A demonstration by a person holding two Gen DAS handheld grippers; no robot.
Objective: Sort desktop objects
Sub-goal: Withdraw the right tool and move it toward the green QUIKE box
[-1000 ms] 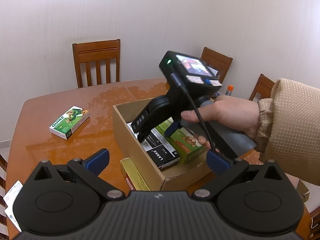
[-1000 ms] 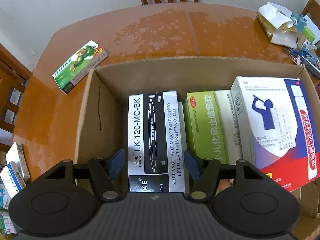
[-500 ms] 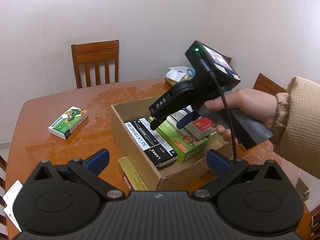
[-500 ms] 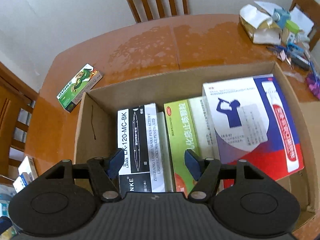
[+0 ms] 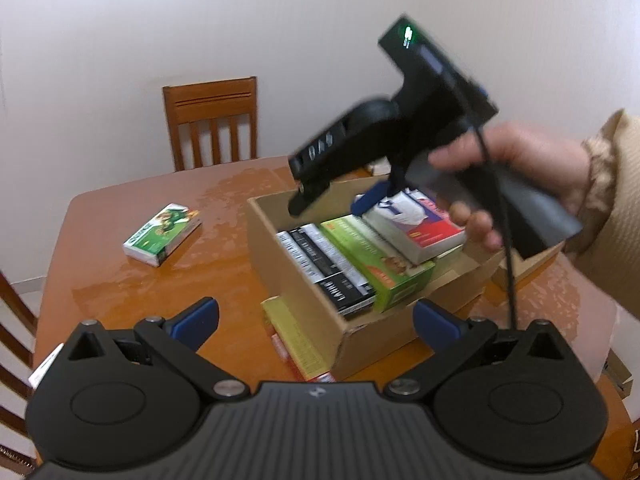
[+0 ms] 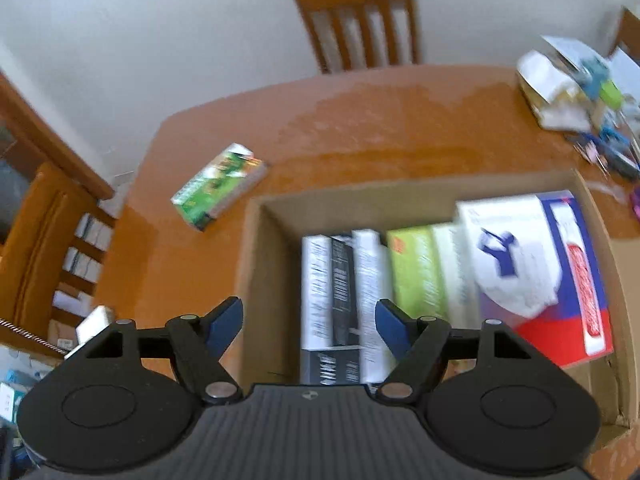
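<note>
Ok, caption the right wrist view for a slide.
Right gripper, nothing between its opening jaws, above the carton of packed boxes; green box on the table.

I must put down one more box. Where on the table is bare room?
Bare tabletop lies between the green box, the cardboard box and the far chair. The far right corner is crowded with clutter.

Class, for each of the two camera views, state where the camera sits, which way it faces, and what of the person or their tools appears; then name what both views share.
Left wrist: sits on the left tongs, facing forward and down across the table at the cardboard box; shows its open fingers, plus the right tongs in a sleeved hand.
Right wrist: sits on the right tongs, looking steeply down into the box; shows only its opening, empty fingers.
Shared: the box, the green packet, a chair.
</note>
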